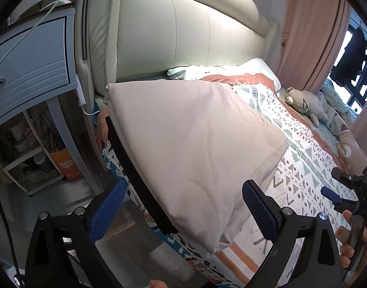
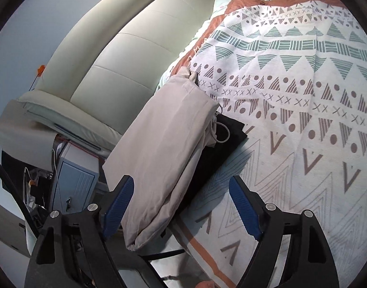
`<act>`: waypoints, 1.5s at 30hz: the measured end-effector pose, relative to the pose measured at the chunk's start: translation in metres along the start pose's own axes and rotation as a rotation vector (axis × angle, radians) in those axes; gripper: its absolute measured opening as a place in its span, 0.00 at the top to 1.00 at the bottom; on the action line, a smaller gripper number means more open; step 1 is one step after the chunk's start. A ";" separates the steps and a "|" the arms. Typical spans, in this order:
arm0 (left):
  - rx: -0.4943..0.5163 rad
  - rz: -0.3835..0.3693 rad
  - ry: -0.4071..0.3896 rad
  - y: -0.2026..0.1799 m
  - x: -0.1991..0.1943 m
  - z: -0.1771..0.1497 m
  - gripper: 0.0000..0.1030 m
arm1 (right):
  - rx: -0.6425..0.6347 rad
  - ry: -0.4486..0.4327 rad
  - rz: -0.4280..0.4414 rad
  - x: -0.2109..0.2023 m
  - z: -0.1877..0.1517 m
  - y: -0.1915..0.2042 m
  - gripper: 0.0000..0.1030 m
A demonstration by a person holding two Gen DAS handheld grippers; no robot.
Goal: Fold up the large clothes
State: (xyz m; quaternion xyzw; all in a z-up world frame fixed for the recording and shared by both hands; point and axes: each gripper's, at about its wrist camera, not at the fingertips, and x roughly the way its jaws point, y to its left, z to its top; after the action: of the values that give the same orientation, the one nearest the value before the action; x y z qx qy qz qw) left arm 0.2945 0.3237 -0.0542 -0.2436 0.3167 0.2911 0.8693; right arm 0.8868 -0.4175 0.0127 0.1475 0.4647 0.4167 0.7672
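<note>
The beige garment (image 1: 190, 144) lies folded into a long flat packet along the bed's left edge, near the headboard (image 1: 183, 31). In the right wrist view it (image 2: 164, 156) sits on top of a black garment (image 2: 219, 144), whose edge shows beside and beneath it; a white drawstring (image 2: 221, 132) trails from its open end.

Left gripper (image 1: 183, 210): jaws wide apart, empty, hovering over the packet's near corner. Right gripper (image 2: 181, 207): jaws open, empty, with the packet's near end below and between the blue pads (image 2: 118, 206) but not pressed by them.

Judgement: the fold looks complete and both grippers have let go. To finish well, lift straight off so the pads do not snag the top layer, and tuck the drawstring in before any further stacking.

Containers: the cabinet (image 1: 27, 64) beside the bed has one closed door; its contents are hidden. The open shelf (image 1: 32, 148) below holds assorted items too dim to identify. The patterned blanket (image 2: 291, 96) covers the bed; a plush toy (image 1: 303, 103) lies far off.
</note>
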 end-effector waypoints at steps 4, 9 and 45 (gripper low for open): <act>0.040 0.001 -0.026 -0.018 -0.023 -0.007 0.03 | -0.046 -0.039 -0.067 -0.047 -0.012 0.008 0.15; 0.078 -0.021 -0.061 -0.040 -0.051 -0.020 0.03 | -0.110 -0.102 -0.140 -0.110 -0.027 0.018 0.08; 0.341 -0.297 -0.231 -0.103 -0.234 -0.169 0.00 | -0.269 -0.447 -0.475 -0.413 -0.319 0.060 0.00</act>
State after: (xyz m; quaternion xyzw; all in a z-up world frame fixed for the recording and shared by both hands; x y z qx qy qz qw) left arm 0.1459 0.0652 0.0176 -0.1023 0.2206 0.1285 0.9614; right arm 0.4984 -0.7525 0.1259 0.0203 0.2474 0.2415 0.9381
